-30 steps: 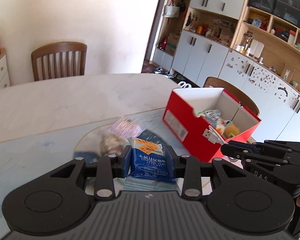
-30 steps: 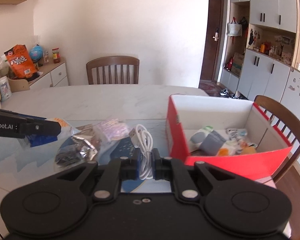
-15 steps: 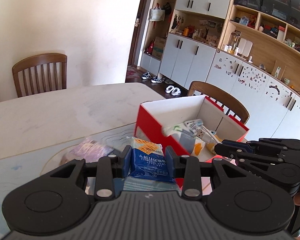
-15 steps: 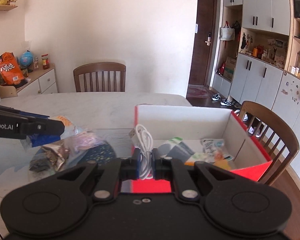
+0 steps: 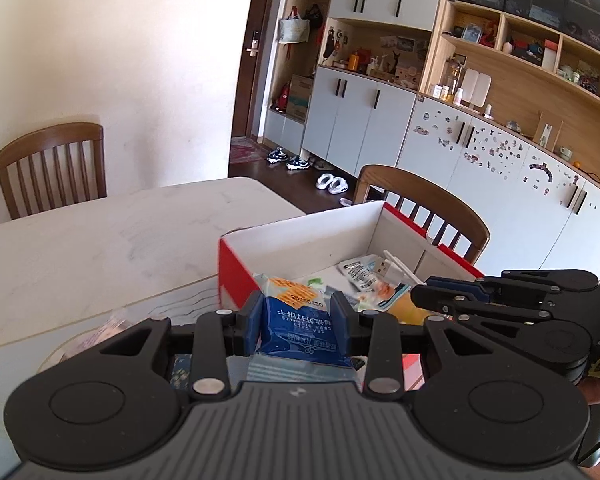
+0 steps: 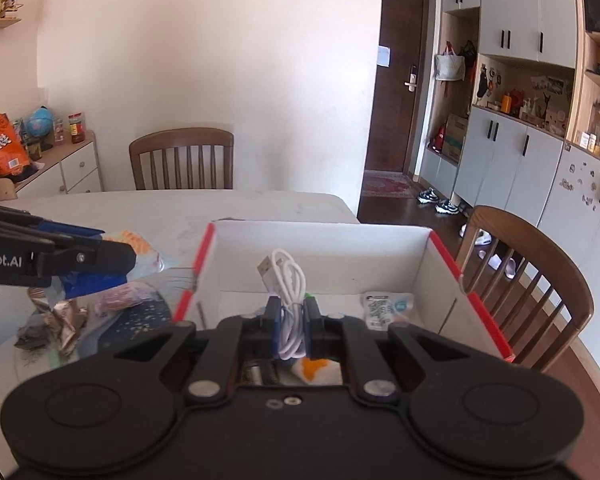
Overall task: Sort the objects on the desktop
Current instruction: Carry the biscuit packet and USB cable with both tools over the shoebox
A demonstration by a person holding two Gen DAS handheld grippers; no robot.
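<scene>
Cream wall [image 6: 220,60], wooden chairs [image 6: 182,158], white cabinets [image 5: 356,120], dark door [image 6: 400,92].

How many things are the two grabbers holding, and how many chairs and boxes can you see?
Snack packets held: 1, blue packet in the left gripper
Cables held: 1, white cable in the right gripper
Wooden chairs: 2
Red boxes: 1
Total: 5

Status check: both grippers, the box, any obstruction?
Left gripper shut on blue snack packet, at box's near edge. Right gripper shut on white USB cable, over red box. Nothing blocking the drop.
</scene>
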